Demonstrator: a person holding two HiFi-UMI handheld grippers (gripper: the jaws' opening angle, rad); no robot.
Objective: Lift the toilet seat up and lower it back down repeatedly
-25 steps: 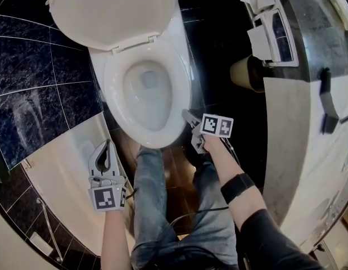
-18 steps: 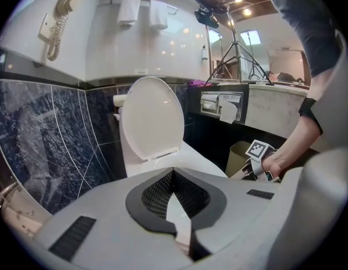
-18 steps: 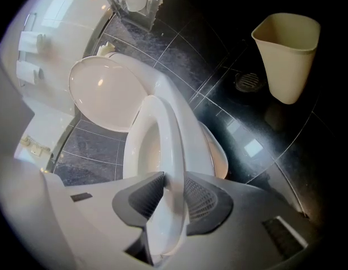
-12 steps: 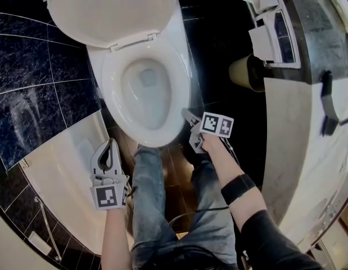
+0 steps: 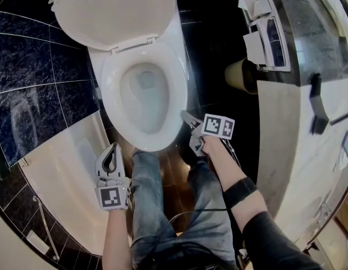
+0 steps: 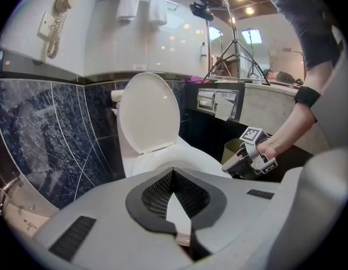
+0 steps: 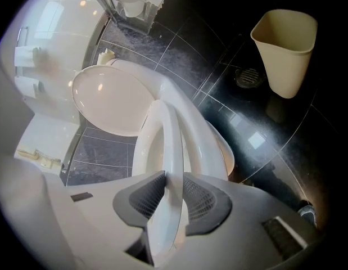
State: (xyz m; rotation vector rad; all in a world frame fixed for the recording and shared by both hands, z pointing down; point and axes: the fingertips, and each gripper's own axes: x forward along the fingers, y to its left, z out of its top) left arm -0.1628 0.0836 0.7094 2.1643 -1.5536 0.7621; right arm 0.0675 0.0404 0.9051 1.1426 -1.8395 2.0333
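The toilet bowl stands open, with a small pool of water low in it. Its lid is tipped back upright against the wall. A beige waste bin stands on the floor to the right of the toilet, well apart from it; its inside does not show.

The toilet seat is caught at its front right edge by the right gripper. The jaws have just been closing and now pinch the seat's rim between their pads. There the seat stands a little off the bowl's rim.

The left gripper hangs off the bowl's front left edge, its fingertips pressed together on nothing.

The floor is glossy black tile. The wall behind the toilet is dark marbled tile under white panels.
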